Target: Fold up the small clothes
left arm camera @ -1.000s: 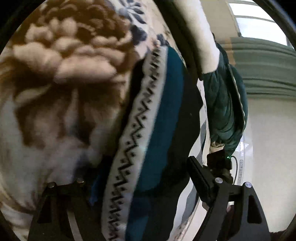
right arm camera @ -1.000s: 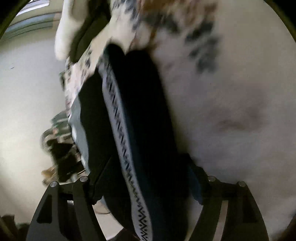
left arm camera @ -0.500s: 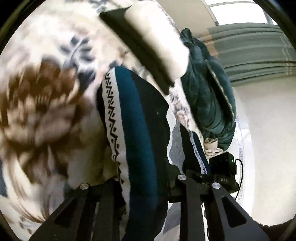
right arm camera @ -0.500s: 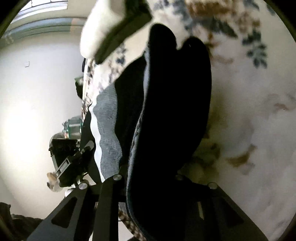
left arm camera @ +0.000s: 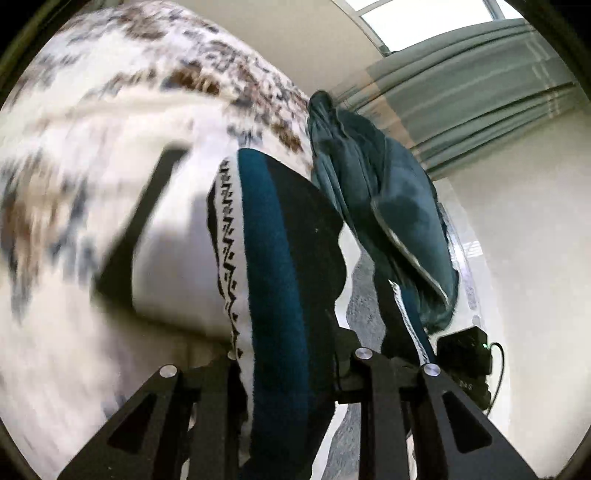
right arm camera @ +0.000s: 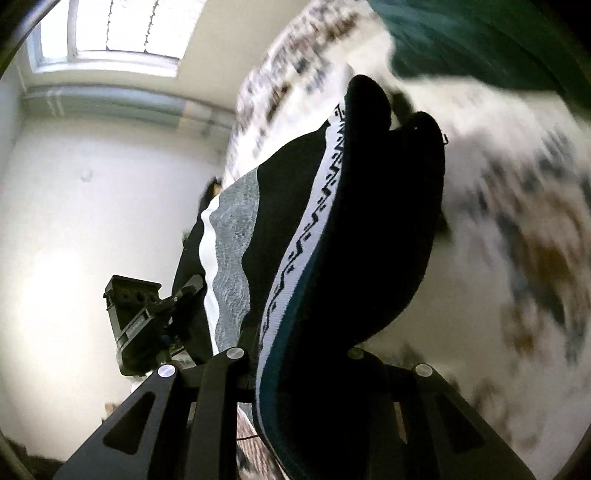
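A small knitted garment (left arm camera: pixel 280 266) with teal, black and grey bands and a white zigzag stripe hangs between both grippers, lifted off the bed. My left gripper (left arm camera: pixel 291 354) is shut on one edge of it. My right gripper (right arm camera: pixel 295 350) is shut on the other edge of the same garment (right arm camera: pixel 354 229). Each gripper shows in the other's view: the right gripper's body (left arm camera: pixel 465 354) at lower right of the left wrist view, the left gripper (right arm camera: pixel 147 317) at lower left of the right wrist view.
A white blanket with brown and blue flowers (left arm camera: pixel 92 184) covers the bed behind the garment, blurred. A dark green jacket (left arm camera: pixel 388 206) lies on it. A white pillow (right arm camera: pixel 373 48) is near the jacket (right arm camera: pixel 480 40). White walls, grey curtains (left arm camera: pixel 461 92) and a window (right arm camera: pixel 122 33) lie beyond.
Both grippers closed on the garment's edges and lifted it away from the blanket. The views swung up, so the wall, curtains and window now show more.
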The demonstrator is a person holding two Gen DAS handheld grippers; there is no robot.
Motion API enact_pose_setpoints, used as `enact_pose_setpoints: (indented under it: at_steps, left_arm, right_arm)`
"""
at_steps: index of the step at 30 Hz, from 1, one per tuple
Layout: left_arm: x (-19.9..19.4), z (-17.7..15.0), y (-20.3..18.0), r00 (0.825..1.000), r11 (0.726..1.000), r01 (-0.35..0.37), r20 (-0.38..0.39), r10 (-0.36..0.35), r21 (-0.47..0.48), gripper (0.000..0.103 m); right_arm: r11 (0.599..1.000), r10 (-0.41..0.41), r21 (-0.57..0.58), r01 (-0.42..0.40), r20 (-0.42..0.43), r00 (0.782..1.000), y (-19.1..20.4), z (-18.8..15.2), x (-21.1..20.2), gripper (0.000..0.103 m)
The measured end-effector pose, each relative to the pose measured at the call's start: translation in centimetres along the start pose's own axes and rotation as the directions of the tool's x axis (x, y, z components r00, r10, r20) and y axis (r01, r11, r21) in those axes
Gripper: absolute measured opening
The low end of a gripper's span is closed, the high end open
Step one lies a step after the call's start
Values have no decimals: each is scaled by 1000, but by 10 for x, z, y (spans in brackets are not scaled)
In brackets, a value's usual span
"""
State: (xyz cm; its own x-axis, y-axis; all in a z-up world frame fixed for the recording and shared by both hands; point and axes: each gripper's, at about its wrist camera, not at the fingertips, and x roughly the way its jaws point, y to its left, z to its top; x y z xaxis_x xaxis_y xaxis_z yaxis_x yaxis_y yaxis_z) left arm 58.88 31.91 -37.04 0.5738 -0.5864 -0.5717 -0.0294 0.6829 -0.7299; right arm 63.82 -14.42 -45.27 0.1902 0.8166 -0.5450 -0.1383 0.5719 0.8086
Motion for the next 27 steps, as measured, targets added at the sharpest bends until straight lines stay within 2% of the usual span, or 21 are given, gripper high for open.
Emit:
enact_pose_setpoints:
  at_steps: [4,6,9,11,13,15,17,18,19,20,21,22,23,25,26,27]
  left_arm:
    - [46,76,14,998,995,-57,-35,60,80,21]
    - [65,94,32,994,992,-85,-67,91,95,23]
    - [94,104,64,984,991,-125,-123,130,52,30]
    - [96,101,71,986,993,-114,-118,117,28,34]
    - [87,94,67,987,991,-125,-92,128,39,38]
    - [77,91,55,975,975,-210,-63,215,73,52]
    - [69,79,43,952,945,-301,-26,307,129,82]
    - [66,72,37,939,928,-339,-12,345,155,86]
    - [62,62,27,916,898,-395,6,402,193,88]
    - [61,57,23,898,876,-433,13,440,214,89]
    - [60,50,19,879,852,-468,22,477,234,89]
    - [59,42,13,859,827,-503,37,511,250,89]
    - [56,33,7,839,802,-536,56,542,263,92]
    - [51,18,-2,827,784,-556,84,556,277,96]
    - [49,11,-8,817,770,-570,96,569,285,96]
    - [46,4,-15,800,751,-593,109,590,289,96]
  right_arm:
    - [1000,-10,15,9,52,999,6,58,42,21]
    - [999,-47,3,47,59,997,5,84,67,21]
    - [994,-107,23,106,57,993,-11,113,80,21]
    - [990,-141,32,139,56,988,-16,125,86,24]
    - [983,-179,52,177,30,983,-22,127,89,33]
    - [967,-254,39,253,36,967,-21,128,79,50]
    - [935,-354,19,354,58,933,-18,122,67,59]
    - [914,-406,15,406,76,911,-19,124,60,65]
    - [863,-501,-12,505,109,859,-10,117,52,68]
    - [826,-554,-34,562,135,822,-6,114,46,71]
    - [778,-611,-62,626,162,775,6,112,45,82]
    - [711,-676,-84,698,193,711,16,103,42,95]
    - [675,-704,-93,732,214,677,26,102,42,102]
    - [593,-759,-111,798,255,599,44,85,40,103]
    - [564,-775,-112,818,271,571,52,80,37,103]
    - [538,-787,-110,836,290,544,61,73,36,103]
